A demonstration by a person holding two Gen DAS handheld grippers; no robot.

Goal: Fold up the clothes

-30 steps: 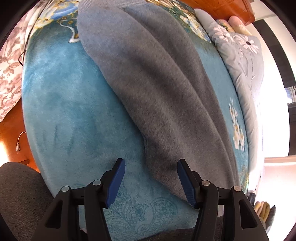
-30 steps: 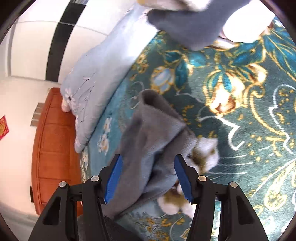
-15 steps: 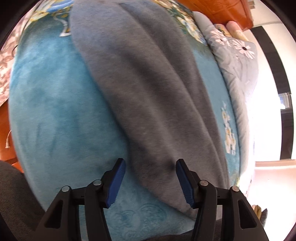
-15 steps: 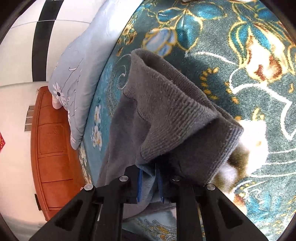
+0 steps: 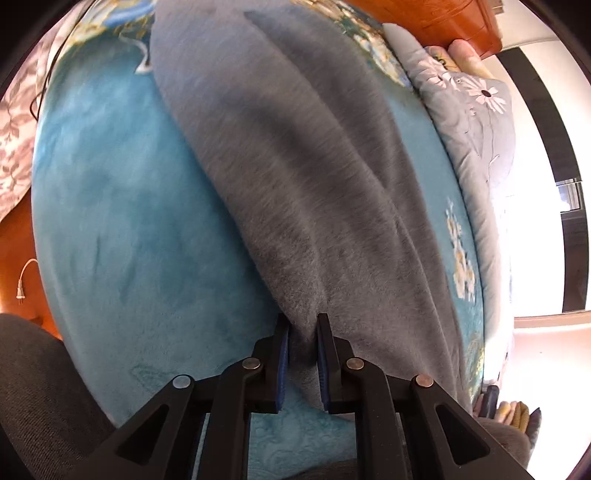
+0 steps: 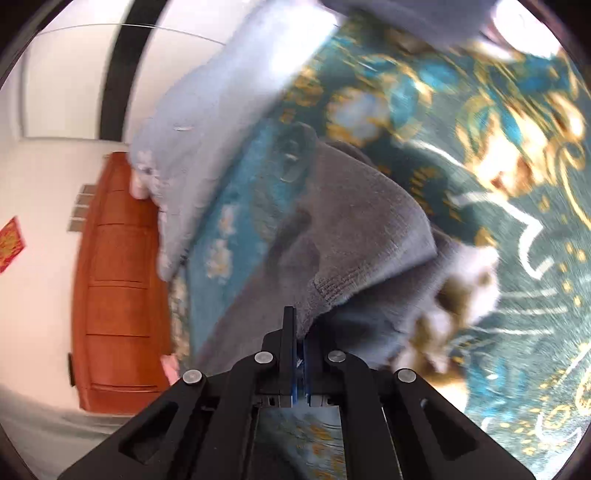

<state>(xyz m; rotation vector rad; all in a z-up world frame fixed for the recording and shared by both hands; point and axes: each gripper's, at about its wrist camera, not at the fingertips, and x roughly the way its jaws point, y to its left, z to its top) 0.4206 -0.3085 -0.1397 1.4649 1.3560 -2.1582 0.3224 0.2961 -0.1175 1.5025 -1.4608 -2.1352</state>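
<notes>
Item: grey fleece garment point(image 5: 295, 177), lying lengthwise on a teal flowered bed blanket point(image 5: 129, 229), running from the lower middle to the top of the left view. Left tongs point(image 5: 303, 328) pinched narrow on a fold of its near edge; right tongs point(image 6: 300, 332) clamped tight on the ribbed cuff or hem point(image 6: 354, 273), lower centre of the right view, that end raised off the blanket. Risks: thick pile bunched between the left pads may slip out under pull; uneven lifting by the two ends would skew any crease; plush blanket may drag the cloth. Surroundings: pale flowered pillow point(image 5: 476, 122) at right edge, wooden headboard point(image 6: 118, 288) at left of right view, another grey cloth point(image 6: 406, 14) at the top, blurred. None lies on the garment.
</notes>
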